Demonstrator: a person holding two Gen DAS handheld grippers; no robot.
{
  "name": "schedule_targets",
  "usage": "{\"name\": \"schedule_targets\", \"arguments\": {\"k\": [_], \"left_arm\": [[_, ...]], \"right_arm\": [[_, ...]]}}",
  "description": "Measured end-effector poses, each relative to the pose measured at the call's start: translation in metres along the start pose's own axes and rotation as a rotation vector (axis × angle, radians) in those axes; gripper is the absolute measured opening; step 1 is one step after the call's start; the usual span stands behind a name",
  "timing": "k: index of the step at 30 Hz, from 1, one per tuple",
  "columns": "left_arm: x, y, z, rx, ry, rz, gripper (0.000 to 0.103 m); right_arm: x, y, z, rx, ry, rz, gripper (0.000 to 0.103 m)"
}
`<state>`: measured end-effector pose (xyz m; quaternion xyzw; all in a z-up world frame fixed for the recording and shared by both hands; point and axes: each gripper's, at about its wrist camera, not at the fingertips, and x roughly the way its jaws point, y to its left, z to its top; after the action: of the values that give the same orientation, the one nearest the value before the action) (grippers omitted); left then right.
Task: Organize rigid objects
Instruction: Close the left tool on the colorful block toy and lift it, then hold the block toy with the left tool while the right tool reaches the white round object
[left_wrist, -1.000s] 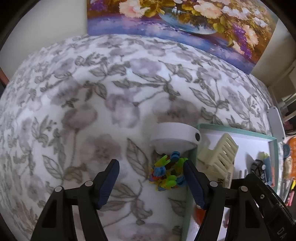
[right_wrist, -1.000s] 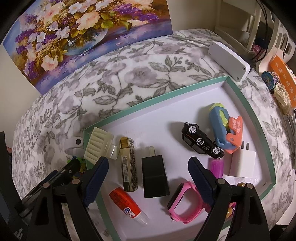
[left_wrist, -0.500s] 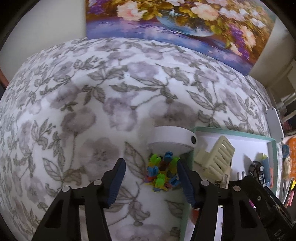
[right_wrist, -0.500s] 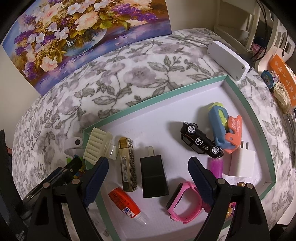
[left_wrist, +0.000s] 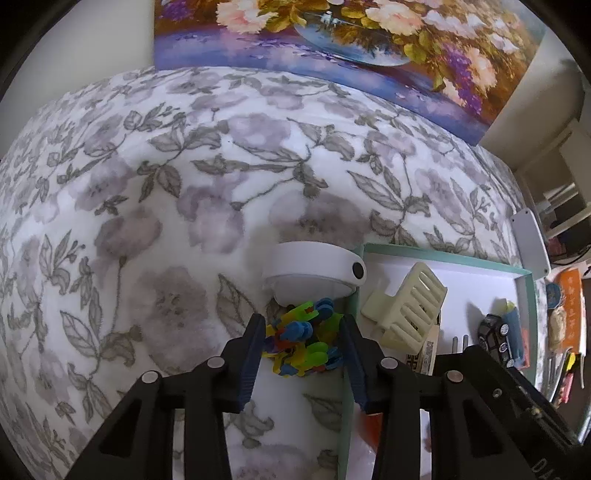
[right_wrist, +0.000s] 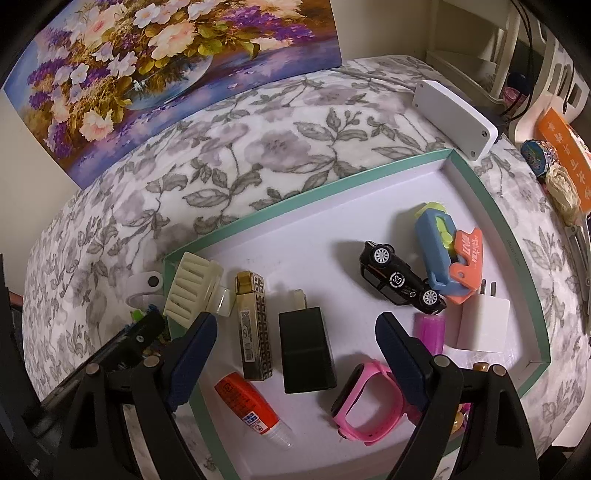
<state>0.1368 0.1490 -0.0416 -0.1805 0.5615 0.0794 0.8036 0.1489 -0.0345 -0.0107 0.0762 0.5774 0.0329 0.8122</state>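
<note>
Since a second ago your left gripper (left_wrist: 303, 345) has narrowed its jaws from wide apart to both blue pads pressed against the multicoloured cluster of plastic connector pieces (left_wrist: 301, 341). That cluster sits on the grey floral cloth (left_wrist: 147, 221), touching the white round puck-shaped device (left_wrist: 314, 271) and just outside the left wall of the mint-edged white tray (right_wrist: 491, 206). It looks roughly ball-shaped, so I cannot tell a long axis. Your left gripper points forward and down at the cloth. Your right gripper (right_wrist: 295, 345) hangs level over the tray with jaws wide apart, empty, above the black rectangular charger block (right_wrist: 306, 349) whose length runs away from you.
</note>
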Motion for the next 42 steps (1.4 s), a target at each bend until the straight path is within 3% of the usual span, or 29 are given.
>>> {"name": "schedule_targets", "arguments": {"k": [9,20,28,32,42], "left_arm": [[-0.020,0.025,0.008,-0.087,-0.042,-0.012,0.044],[-0.048,0.069,0.018,-0.201,-0.101,-0.021,0.044],[-0.056,0.102,0.021,-0.274,-0.119,-0.033,0.044],[-0.056,0.116,0.022,-0.303,-0.121,-0.036,0.044],[-0.051,0.127,0.022,-0.329,-0.108,-0.050,0.044]], "right_arm": [[-0.007,0.017,-0.002,-0.046,-0.029,0.076,0.088],[-0.009,0.074,0.001,-0.175,-0.048,0.202,0.087],[0.009,0.114,0.005,-0.276,-0.036,0.151,0.087],[0.021,0.129,0.004,-0.324,-0.018,0.101,0.075],[0.045,0.154,-0.004,-0.427,-0.006,-0.018,0.072]]}}
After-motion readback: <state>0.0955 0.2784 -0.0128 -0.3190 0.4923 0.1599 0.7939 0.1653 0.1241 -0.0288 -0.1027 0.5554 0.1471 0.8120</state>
